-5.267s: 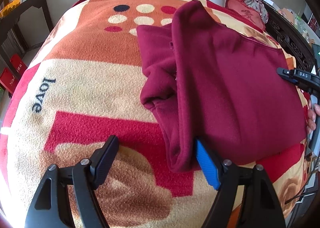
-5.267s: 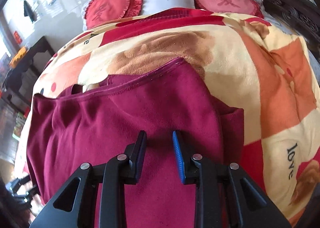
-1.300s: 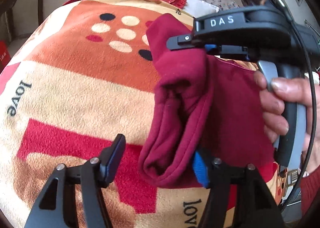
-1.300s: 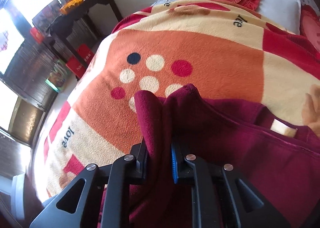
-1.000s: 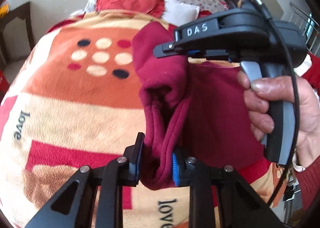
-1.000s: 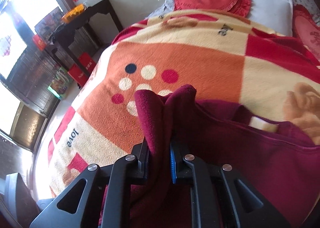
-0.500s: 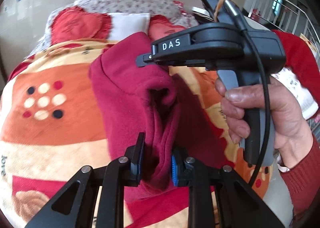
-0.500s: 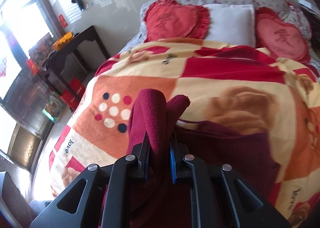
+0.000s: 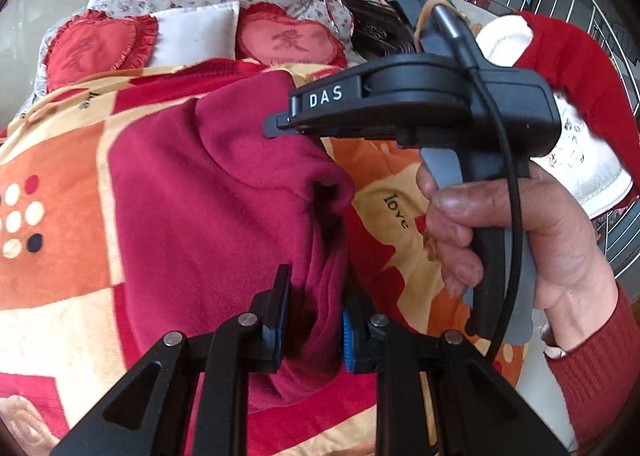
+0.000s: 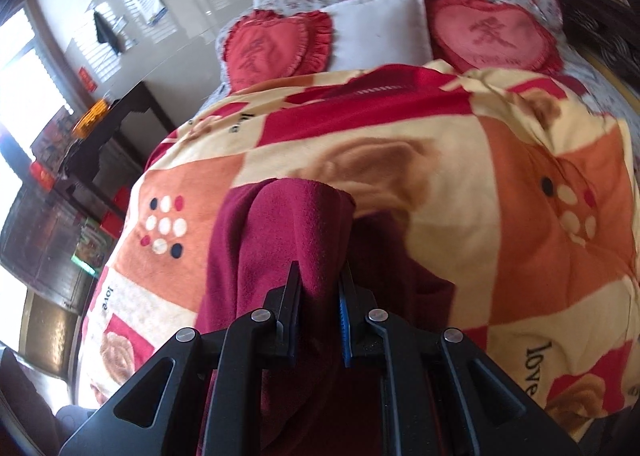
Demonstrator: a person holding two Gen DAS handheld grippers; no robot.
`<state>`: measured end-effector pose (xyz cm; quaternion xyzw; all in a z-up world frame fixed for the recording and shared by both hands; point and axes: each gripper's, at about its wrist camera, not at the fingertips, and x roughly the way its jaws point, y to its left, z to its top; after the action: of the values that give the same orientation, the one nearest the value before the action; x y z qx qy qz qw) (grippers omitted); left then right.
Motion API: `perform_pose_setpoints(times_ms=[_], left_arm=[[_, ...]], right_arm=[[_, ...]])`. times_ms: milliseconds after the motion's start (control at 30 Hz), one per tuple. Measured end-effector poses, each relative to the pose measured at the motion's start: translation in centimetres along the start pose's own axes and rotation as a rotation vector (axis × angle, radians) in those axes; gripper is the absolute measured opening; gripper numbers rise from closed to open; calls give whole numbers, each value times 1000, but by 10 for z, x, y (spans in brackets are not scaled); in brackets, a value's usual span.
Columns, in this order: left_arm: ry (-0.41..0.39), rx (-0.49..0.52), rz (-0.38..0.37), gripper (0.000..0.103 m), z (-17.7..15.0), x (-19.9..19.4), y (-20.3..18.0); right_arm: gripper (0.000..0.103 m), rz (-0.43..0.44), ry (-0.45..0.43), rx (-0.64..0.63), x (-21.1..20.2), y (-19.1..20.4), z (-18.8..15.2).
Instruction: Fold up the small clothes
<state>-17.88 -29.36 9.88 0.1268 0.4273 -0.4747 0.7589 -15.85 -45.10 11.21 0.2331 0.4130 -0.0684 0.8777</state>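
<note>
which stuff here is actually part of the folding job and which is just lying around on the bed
In the job:
- maroon garment, lifted off the blanket
- left gripper, shut on a fold of it
- right gripper, shut on another fold

Just lying about:
- patterned blanket
- two red heart cushions
- white pillow
- dark side table

My feeds are bright with daylight. On the right wrist view the windows (image 10: 16,68) at the left edge blow out to white, and glare streaks the glossy wall (image 10: 188,8) behind the bed. Both fisheye views bend hard toward dark corners. The blanket (image 10: 520,184) smears with motion blur on the right; the heart cushions (image 9: 288,38) look soft.
</note>
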Motion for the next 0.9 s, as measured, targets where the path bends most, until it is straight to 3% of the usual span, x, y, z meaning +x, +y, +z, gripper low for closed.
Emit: perform_pose_setpoints(times_ms=[133, 200, 267, 367, 433, 567, 733, 867, 900], left_arm=[[26, 6, 7, 26, -3, 15, -7], [58, 7, 4, 45, -5, 19, -6], [61, 11, 10, 60, -8, 13, -2], [31, 13, 1, 73, -11, -7, 13], [9, 3, 20, 75, -12, -20, 27], [-24, -14, 87, 75, -16, -37, 51], [2, -53, 111, 75, -26, -35, 69], [56, -62, 155, 75, -39, -14, 75], [78, -64, 157, 75, -42, -7, 77]], right_arm=[[0, -21, 26, 49, 19, -22, -10], [0, -51, 44, 69, 30, -30, -16], [8, -81, 40, 78, 30, -36, -18], [11, -90, 15, 95, 11, -38, -20], [11, -85, -15, 79, -7, -31, -22], [11, 6, -38, -19, -31, 6, -29], [11, 27, 48, -161, -19, 43, -51], [11, -185, 121, -253, 5, 37, -74], [11, -194, 130, -246, 10, 30, -81]])
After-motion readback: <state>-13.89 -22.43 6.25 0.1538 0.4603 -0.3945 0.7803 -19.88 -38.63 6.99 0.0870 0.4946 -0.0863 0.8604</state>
